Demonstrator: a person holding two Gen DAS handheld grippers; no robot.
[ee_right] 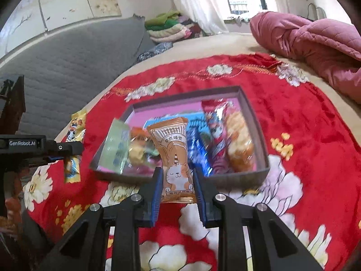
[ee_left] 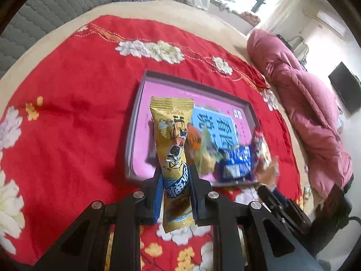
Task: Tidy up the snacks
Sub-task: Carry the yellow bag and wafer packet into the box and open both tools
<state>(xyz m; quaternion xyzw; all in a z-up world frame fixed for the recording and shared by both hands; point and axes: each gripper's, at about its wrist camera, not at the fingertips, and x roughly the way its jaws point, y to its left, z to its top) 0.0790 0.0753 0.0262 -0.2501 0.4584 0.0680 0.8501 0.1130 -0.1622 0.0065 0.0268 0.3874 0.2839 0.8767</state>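
Gripping the long gold foil snack packet (ee_left: 172,149) at its lower third, the left tool (ee_left: 174,180) is clamped narrow on it; the upper length stands free above the purple shallow cardboard box (ee_left: 135,122). The orange cat-print snack sachet (ee_right: 174,155) sits likewise pinched near its bottom seam in the right tool (ee_right: 177,180). Both packs are judged light, crinkly, slippery and crushable; hold at the flat sealed ends. The box rests on the red floral blanket (ee_left: 67,117).

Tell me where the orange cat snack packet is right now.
The orange cat snack packet is clamped in the right hand-held gripper, centre of the right wrist view, at the near wall of the box.
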